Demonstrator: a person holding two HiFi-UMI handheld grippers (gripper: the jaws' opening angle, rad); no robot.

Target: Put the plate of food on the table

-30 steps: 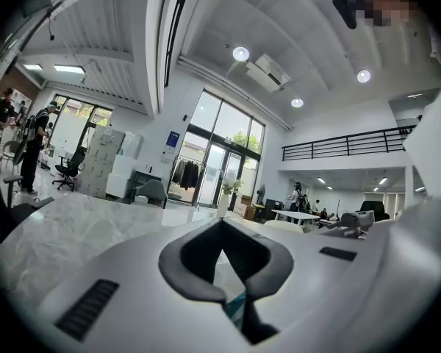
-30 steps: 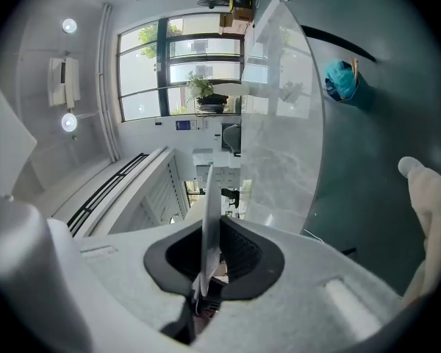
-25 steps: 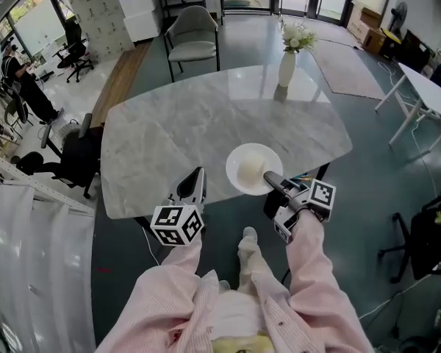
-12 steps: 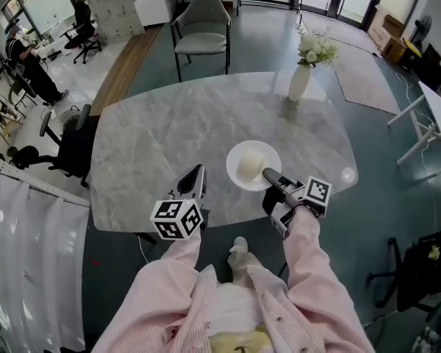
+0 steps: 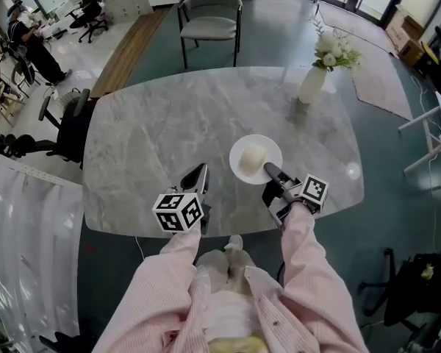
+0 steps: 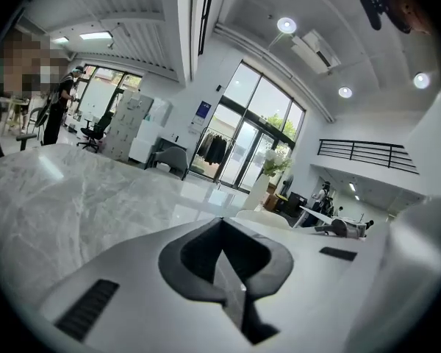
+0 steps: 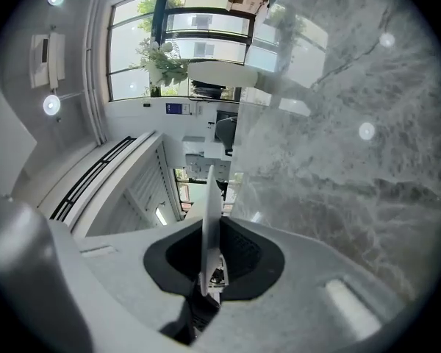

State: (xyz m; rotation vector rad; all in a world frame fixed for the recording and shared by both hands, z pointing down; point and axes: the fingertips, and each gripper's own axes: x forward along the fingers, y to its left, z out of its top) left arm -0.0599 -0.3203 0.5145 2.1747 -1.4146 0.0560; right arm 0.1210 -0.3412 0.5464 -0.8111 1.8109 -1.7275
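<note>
A white plate (image 5: 256, 159) with a pale lump of food (image 5: 253, 156) is over the near part of the grey marble table (image 5: 154, 138). I cannot tell whether it rests on the table. My right gripper (image 5: 269, 170) is shut on the plate's near rim. In the right gripper view the rim (image 7: 210, 190) shows edge-on between the closed jaws of the right gripper (image 7: 208, 230). My left gripper (image 5: 199, 172) hovers over the table left of the plate. In the left gripper view the left gripper (image 6: 222, 230) has its jaws together, with nothing between them.
A white vase of flowers (image 5: 312, 83) stands at the table's far right. A grey chair (image 5: 209, 24) is behind the table and a black office chair (image 5: 66, 131) at its left. A person (image 5: 29, 43) stands far left. The table's front edge (image 5: 228, 232) runs under my wrists.
Both grippers and the plate have moved forward over the table. The plate now sits further in from the front edge, still in the right gripper.
</note>
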